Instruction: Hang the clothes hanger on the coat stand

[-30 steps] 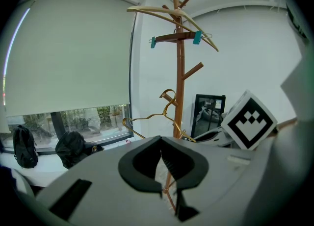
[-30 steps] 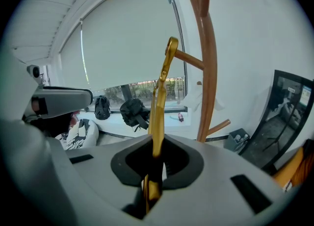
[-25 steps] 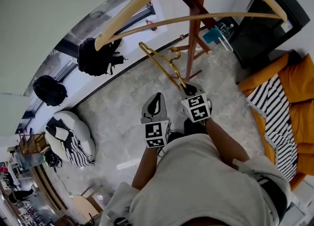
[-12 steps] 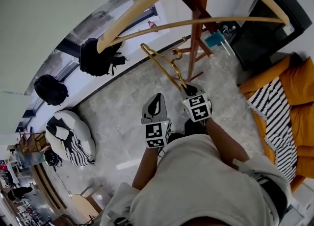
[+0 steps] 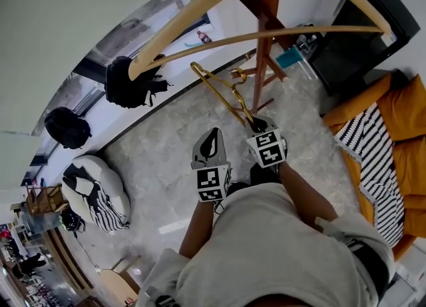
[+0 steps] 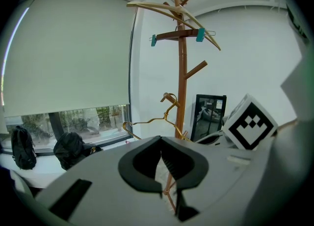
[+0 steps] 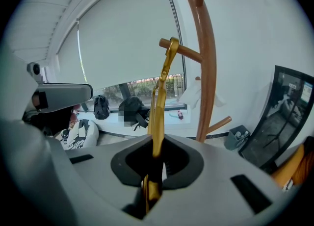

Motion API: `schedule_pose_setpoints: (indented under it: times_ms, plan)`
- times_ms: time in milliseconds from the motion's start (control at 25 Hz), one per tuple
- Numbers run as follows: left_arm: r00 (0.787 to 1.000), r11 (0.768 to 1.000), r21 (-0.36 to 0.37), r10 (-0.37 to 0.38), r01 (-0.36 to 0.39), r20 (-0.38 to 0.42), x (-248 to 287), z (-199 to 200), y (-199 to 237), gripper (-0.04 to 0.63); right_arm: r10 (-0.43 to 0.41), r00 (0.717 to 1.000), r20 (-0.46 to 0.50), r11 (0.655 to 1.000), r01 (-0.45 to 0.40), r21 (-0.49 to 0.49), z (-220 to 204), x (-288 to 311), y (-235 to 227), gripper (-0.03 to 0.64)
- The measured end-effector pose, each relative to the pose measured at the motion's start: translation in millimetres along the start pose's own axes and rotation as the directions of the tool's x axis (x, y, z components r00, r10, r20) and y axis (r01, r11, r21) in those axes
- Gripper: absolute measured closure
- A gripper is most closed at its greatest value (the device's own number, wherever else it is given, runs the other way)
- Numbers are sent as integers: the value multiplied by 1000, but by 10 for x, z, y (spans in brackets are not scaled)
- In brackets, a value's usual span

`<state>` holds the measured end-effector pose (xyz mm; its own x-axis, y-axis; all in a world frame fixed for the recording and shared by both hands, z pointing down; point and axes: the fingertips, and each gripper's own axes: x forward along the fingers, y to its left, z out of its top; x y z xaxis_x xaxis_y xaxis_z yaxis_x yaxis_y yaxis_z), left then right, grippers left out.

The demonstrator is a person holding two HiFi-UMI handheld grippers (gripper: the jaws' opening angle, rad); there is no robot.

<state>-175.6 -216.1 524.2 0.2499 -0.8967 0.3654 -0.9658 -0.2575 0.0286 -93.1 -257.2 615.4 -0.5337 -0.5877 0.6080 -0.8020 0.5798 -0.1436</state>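
My right gripper (image 5: pixel 257 124) is shut on the lower end of a gold metal hanger (image 5: pixel 218 88), which points up and away toward the brown wooden coat stand (image 5: pixel 263 46). In the right gripper view the gold hanger (image 7: pixel 159 90) rises from my right gripper (image 7: pixel 157 155), and its hook (image 7: pixel 171 46) sits right by a short peg (image 7: pixel 190 54) of the stand (image 7: pixel 206 73). My left gripper (image 5: pixel 209 144) hovers beside it, shut and empty. The left gripper view shows the stand (image 6: pixel 182 78) ahead of my left gripper (image 6: pixel 161 157), with a large wooden hanger (image 6: pixel 164 8) hung near its top.
Two black backpacks (image 5: pixel 130 79) (image 5: pixel 65 126) lie by the window, with a black-and-white cushion (image 5: pixel 93 189) on the stone floor. An orange sofa with a striped cloth (image 5: pixel 379 149) is at the right, a black cabinet (image 5: pixel 359 32) behind it. The wooden hanger's arms (image 5: pixel 193 6) spread overhead.
Hardly anything has changed: the right gripper keeps its hold on the gold hanger, the left stays beside it, and the view has shifted slightly.
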Motion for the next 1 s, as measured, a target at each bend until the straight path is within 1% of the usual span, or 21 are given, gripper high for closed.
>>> schedule_pose_setpoints:
  times_ms: [640, 1000]
  plan:
    - [997, 997, 14, -81, 81, -14, 295, 11, -255, 584, -50, 999, -9, 998, 50, 38, -78, -56, -299, 599]
    - [995, 995, 18, -99, 100, -23, 407, 0, -331, 584, -60, 998, -14, 997, 60, 43, -107, -39, -409, 598]
